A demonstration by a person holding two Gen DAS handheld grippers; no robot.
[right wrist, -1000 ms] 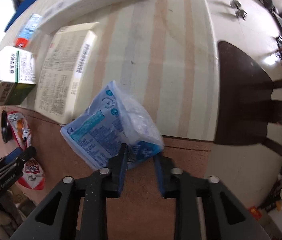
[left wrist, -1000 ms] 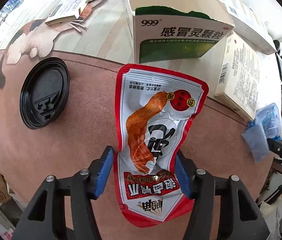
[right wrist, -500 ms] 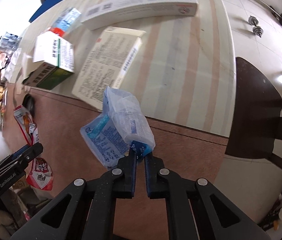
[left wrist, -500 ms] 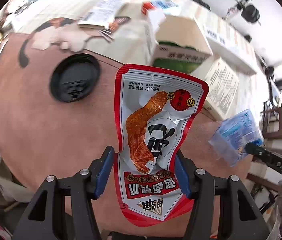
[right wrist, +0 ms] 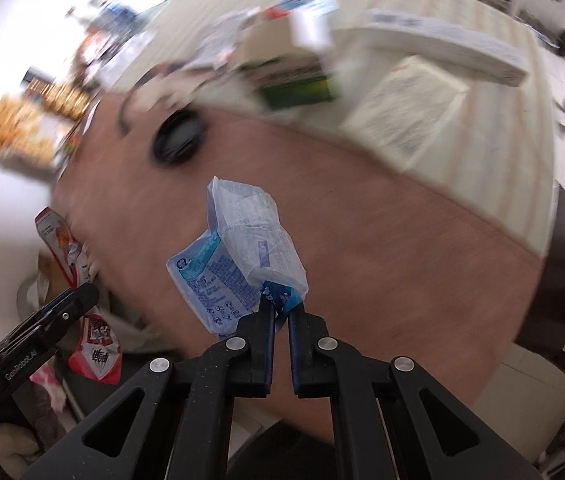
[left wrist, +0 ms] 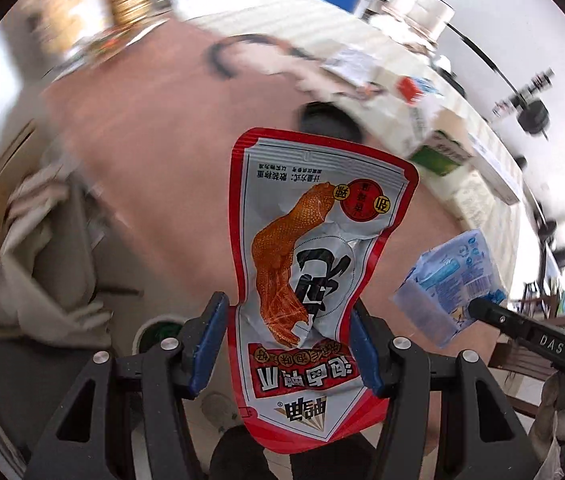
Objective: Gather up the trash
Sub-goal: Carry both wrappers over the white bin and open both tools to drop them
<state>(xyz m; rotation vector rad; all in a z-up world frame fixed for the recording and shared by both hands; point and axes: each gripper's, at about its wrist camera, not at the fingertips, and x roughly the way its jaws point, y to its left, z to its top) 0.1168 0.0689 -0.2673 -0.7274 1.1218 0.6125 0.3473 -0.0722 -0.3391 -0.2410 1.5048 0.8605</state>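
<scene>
My left gripper [left wrist: 288, 332] is shut on a red and white snack wrapper [left wrist: 314, 248], which hangs in the air above the brown table edge. In the right wrist view the same wrapper [right wrist: 94, 340] shows at the lower left. My right gripper [right wrist: 280, 308] is shut on a crumpled blue and white plastic packet [right wrist: 238, 256], also lifted off the table. The left wrist view catches that packet [left wrist: 450, 280] at its right side, pinched at one corner.
A black cup lid [right wrist: 178, 136] lies on the brown mat [right wrist: 362, 220]. Behind it are a green medicine box [right wrist: 294, 84] and flat white boxes [right wrist: 406, 112]. Below the table edge, blurred white bags [left wrist: 30, 240] and a container with a green inside [left wrist: 158, 332] show.
Both grippers have lifted their wrappers off the table and swung toward its left edge. The right jaws have closed fully on the packet's corner. The floor beside the table has come into the left view.
</scene>
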